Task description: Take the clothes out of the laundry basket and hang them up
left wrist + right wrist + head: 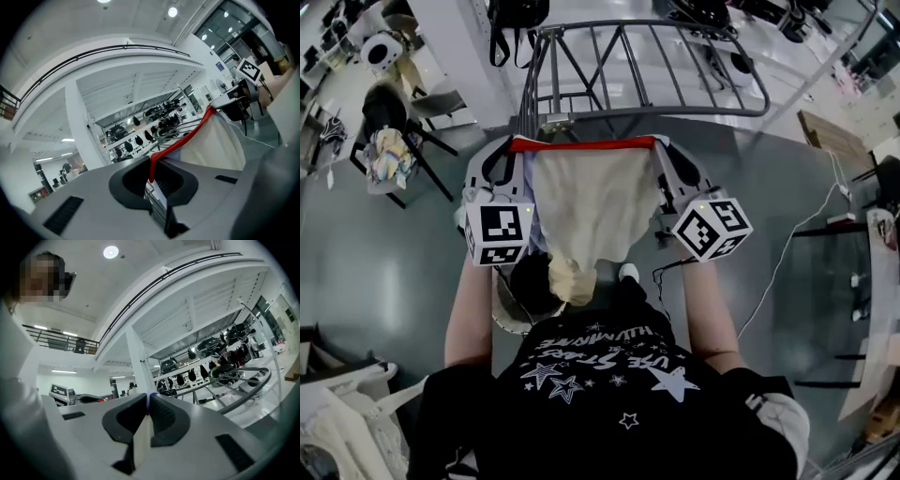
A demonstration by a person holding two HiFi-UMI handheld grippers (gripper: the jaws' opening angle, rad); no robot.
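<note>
From above: a person in a black star-print T-shirt (pixel 609 375) holds a cream garment (pixel 591 206) stretched by its red waistband (pixel 581 142) between two hand-held grippers, just short of a grey metal drying rack (pixel 675 56). The left gripper (pixel 511 148) pinches one end of the band and the right gripper (pixel 660 147) the other. The cloth hangs down between the marker cubes, its lower end reaching what looks like the laundry basket (pixel 502 314) at the person's feet.

From the left gripper's camera: the jaws are clenched on the red band, which runs taut from the pads up towards the other gripper, with the cream cloth falling below it.

From the right gripper's camera: the jaws are pressed together on a thin edge of the same garment, a sliver of red just showing at the pinch. The rack's curved bars stand beyond.

The garment appears to be out of the basket and spread for hanging. The next move likely calls for carrying it forward, keeping both grips firm and the band level, and draping it over a rack bar.
</note>
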